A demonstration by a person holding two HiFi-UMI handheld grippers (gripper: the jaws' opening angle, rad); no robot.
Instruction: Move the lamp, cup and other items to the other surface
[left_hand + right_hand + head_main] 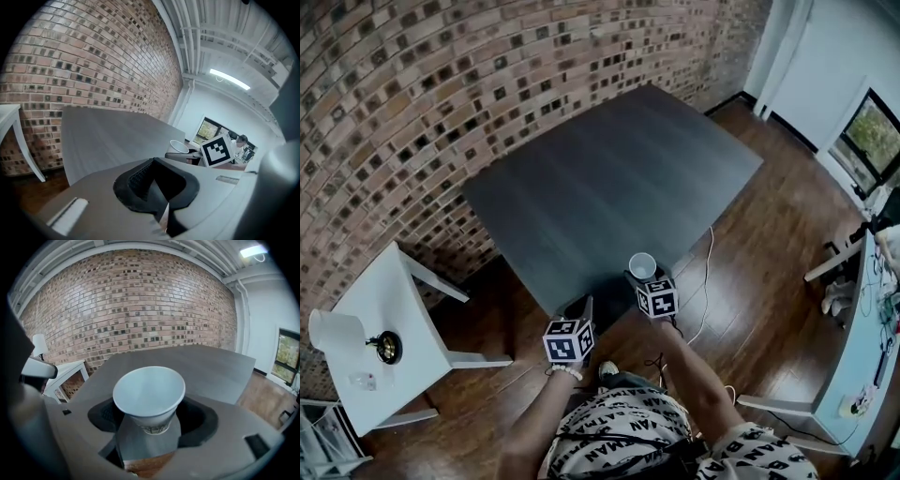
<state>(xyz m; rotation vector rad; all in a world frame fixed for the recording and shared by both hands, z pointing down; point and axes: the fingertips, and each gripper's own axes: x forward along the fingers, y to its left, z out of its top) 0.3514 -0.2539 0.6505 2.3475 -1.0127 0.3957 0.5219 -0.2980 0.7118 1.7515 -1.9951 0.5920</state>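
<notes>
The right gripper held the white cup upright, near the edge of the dark table. The left gripper was closed and empty.

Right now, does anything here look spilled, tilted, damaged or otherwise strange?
Nothing stands out. The cup sits mouth-up in the right gripper, and the lamp stands upright on the white side table.

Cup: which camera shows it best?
The right gripper view. The cup fills the middle, held in the fingers of the right gripper, and you see inside it. The head view shows the cup tiny, by the dark table's edge. The left gripper view shows just its rim, far off.
</notes>
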